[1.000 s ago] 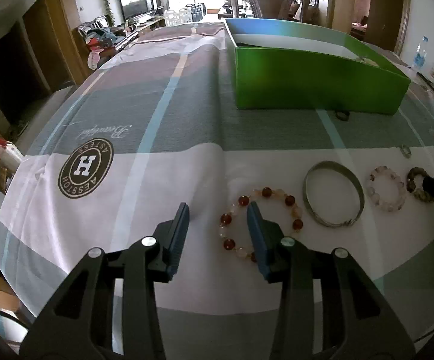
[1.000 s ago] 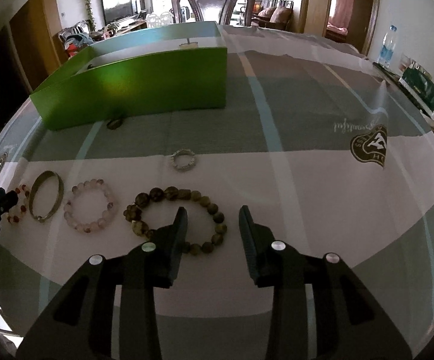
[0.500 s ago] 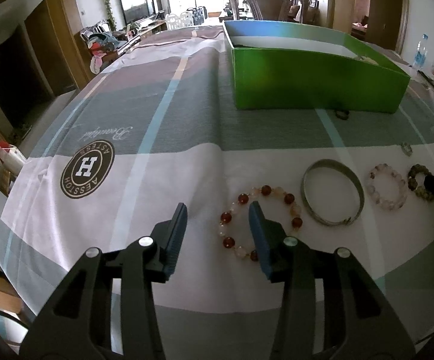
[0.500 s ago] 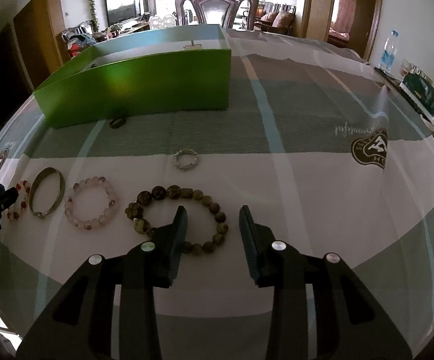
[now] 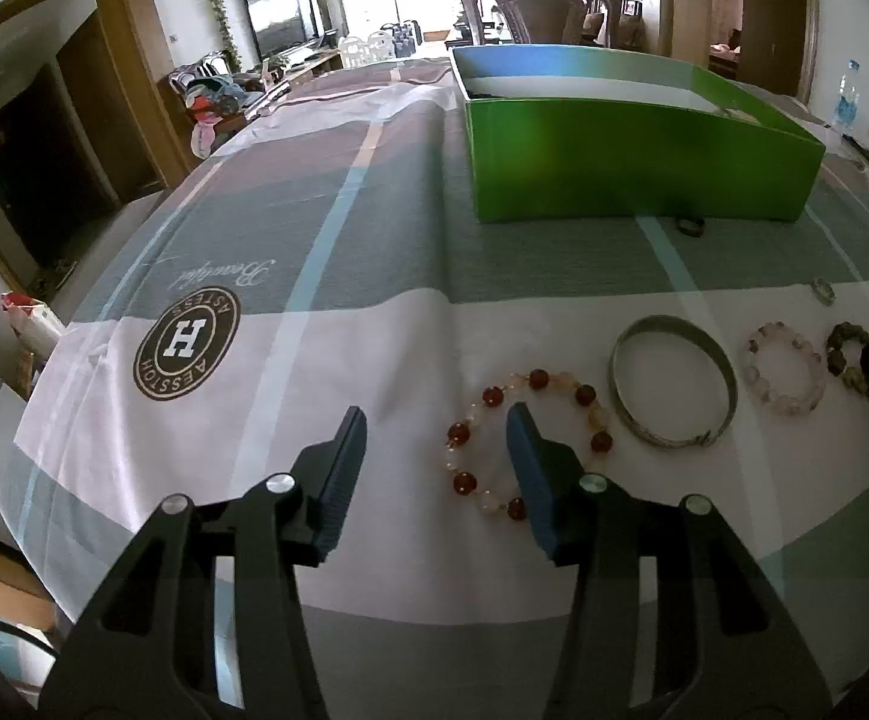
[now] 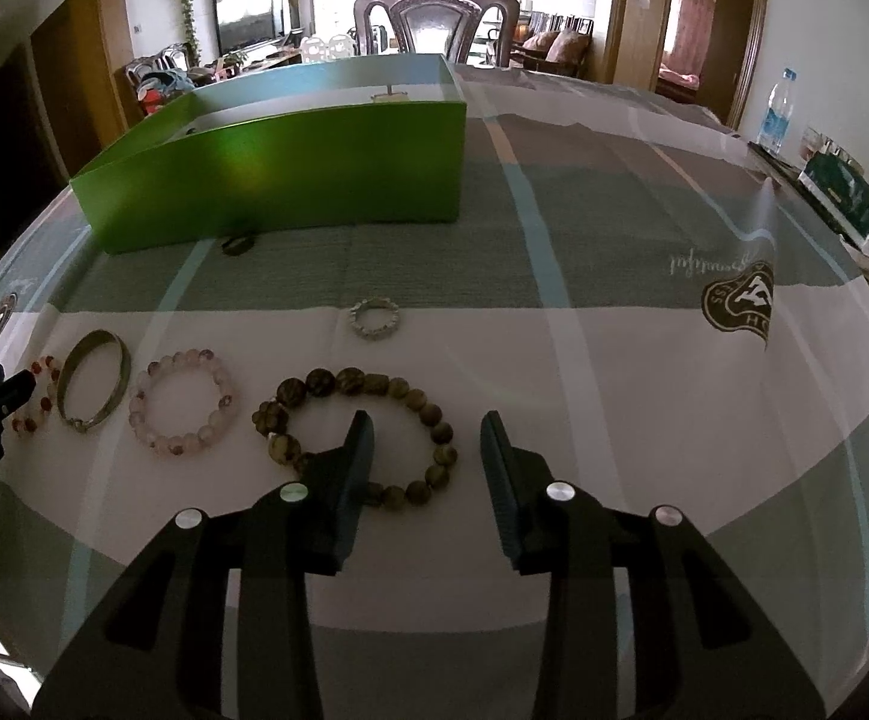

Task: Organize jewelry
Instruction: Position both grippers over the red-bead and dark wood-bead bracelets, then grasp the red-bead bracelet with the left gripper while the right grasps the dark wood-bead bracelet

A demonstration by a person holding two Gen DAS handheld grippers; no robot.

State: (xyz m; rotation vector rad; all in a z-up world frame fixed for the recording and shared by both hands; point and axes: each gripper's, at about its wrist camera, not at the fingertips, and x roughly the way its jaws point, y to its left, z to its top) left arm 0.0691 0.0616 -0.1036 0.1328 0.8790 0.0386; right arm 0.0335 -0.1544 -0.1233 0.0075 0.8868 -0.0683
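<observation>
Several pieces of jewelry lie in a row on the tablecloth: a red bead bracelet (image 5: 584,396), a metal bangle (image 5: 674,381), a pink bead bracelet (image 6: 182,401), a brown bead bracelet (image 6: 434,414), a small silver ring (image 6: 374,318) and a dark ring (image 6: 237,245). An open green box (image 5: 632,171) stands behind them. My left gripper (image 5: 437,441) is open above the red bracelet's left side. My right gripper (image 6: 426,450) is open above the brown bracelet's right side. Both are empty.
The table carries a grey and white cloth with a round logo (image 5: 187,343). A wooden chair (image 6: 434,18) stands at the far end. A water bottle (image 6: 773,111) and a green packet (image 6: 842,192) sit at the right edge.
Both grippers have drawn back and risen slightly; the jewelry sits a little further ahead in both views. Nothing on the table has moved.
</observation>
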